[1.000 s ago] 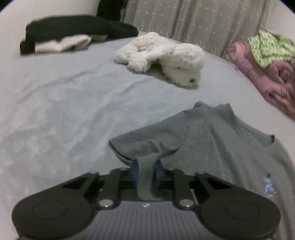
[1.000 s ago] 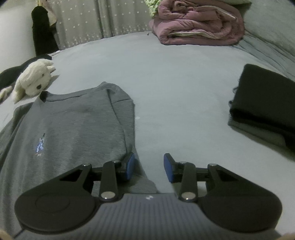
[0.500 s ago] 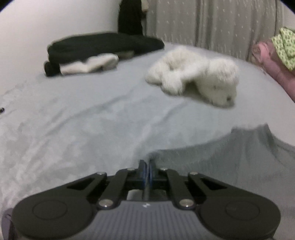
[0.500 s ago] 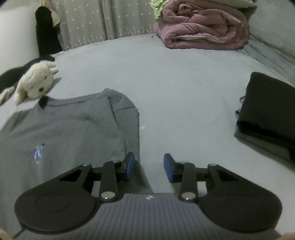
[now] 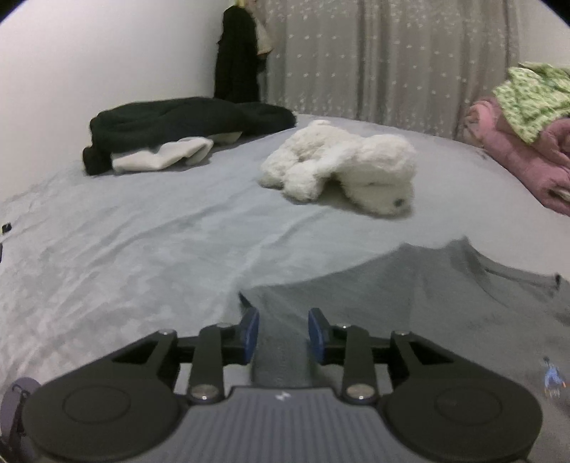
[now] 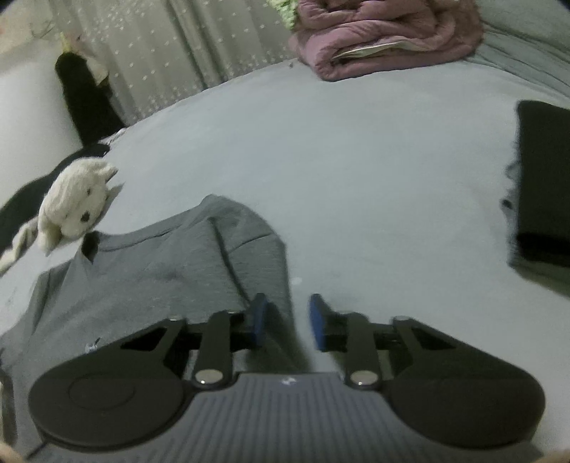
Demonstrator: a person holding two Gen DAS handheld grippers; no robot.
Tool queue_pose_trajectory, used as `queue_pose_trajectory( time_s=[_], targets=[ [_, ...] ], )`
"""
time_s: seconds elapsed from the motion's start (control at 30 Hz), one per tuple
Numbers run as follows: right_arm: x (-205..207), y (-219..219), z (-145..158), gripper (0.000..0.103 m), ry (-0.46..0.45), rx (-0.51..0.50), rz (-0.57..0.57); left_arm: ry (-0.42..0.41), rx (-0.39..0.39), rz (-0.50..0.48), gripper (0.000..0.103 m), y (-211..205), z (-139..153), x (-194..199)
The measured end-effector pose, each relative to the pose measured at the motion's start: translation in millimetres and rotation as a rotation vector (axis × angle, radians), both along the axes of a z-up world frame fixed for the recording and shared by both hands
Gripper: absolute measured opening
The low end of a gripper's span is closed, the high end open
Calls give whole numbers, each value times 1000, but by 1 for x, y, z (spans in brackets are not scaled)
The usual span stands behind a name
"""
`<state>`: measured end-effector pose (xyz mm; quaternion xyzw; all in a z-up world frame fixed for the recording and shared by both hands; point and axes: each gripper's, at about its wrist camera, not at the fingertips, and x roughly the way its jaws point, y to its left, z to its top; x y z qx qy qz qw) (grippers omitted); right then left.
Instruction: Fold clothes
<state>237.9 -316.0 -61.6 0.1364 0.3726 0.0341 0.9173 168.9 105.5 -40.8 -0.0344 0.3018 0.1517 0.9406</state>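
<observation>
A grey sweater (image 5: 427, 295) with a small blue chest logo lies flat on the grey bed sheet (image 5: 124, 256). My left gripper (image 5: 283, 333) is open over the sweater's left sleeve end, and grey cloth lies between the blue pads without being pinched. In the right wrist view the same sweater (image 6: 149, 270) spreads to the left, with its right sleeve folded in along the body. My right gripper (image 6: 288, 322) is open above the sweater's right edge, holding nothing.
A white plush toy (image 5: 342, 167) lies beyond the sweater. A black and white clothes pile (image 5: 171, 131) is at the far left, a pink quilt (image 6: 384, 32) at the back, and a folded black garment (image 6: 541, 178) at the right. A curtain (image 5: 384, 60) hangs behind.
My left gripper, which was shut on the sweater's sleeve, has opened and let the cloth go. The right gripper stayed open and moved slightly forward.
</observation>
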Motion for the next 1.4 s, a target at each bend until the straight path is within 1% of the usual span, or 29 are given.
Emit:
queue_pose_trajectory(
  time_s=[0.03,0.17,0.2,0.3,0.4,0.5,0.63,0.73,0.83,0.9,0.93,0.97,1.03,1.1,1.13,1.23,1.27,1.33,1.4],
  targets=[
    [2,5,-1,2,6,-22,14,0,10,-16,34,-5,-2,-2],
    [0,23,7,1,-16,-203,49,15,38,-80,37,-23,-14,-6],
    [-1,25,11,1,-33,-270,42,19,43,-92,37,-26,-16,-6],
    [4,18,20,0,-72,-421,-39,34,51,-104,37,-30,-25,-7],
    [13,9,24,0,-84,-529,-108,43,59,-112,38,-32,-31,-9],
    [18,9,24,0,-99,-575,-108,47,73,-126,39,-34,-31,-11],
    [17,10,28,0,-140,-550,-87,45,73,-150,41,-33,-23,-11],
    [20,9,34,0,-169,-564,-80,51,68,-174,43,-34,-16,-6],
    [37,0,42,0,-163,-519,-62,65,75,-215,47,-42,-9,2],
    [47,-9,39,1,-117,-452,-35,77,93,-252,50,-53,-6,8],
    [49,-15,37,2,-110,-417,-31,79,107,-275,51,-61,-5,12],
    [48,-21,35,5,-112,-377,-39,82,121,-298,52,-68,-3,15],
    [42,-38,33,14,-126,-276,-71,86,145,-342,54,-84,-1,23],
    [35,-56,32,15,-133,-169,-98,90,158,-382,55,-101,2,34],
    [32,-65,32,18,-135,-115,-106,94,156,-400,55,-108,2,41],
    [15,-80,31,33,-136,-27,-120,100,121,-445,55,-129,4,66],
    [9,-84,29,34,-142,5,-125,100,105,-459,55,-136,4,75],
    [4,-87,23,34,-125,49,-110,101,70,-485,55,-149,4,93],
    [-2,-85,16,34,-106,75,-97,107,21,-502,55,-162,2,109]
  ],
)
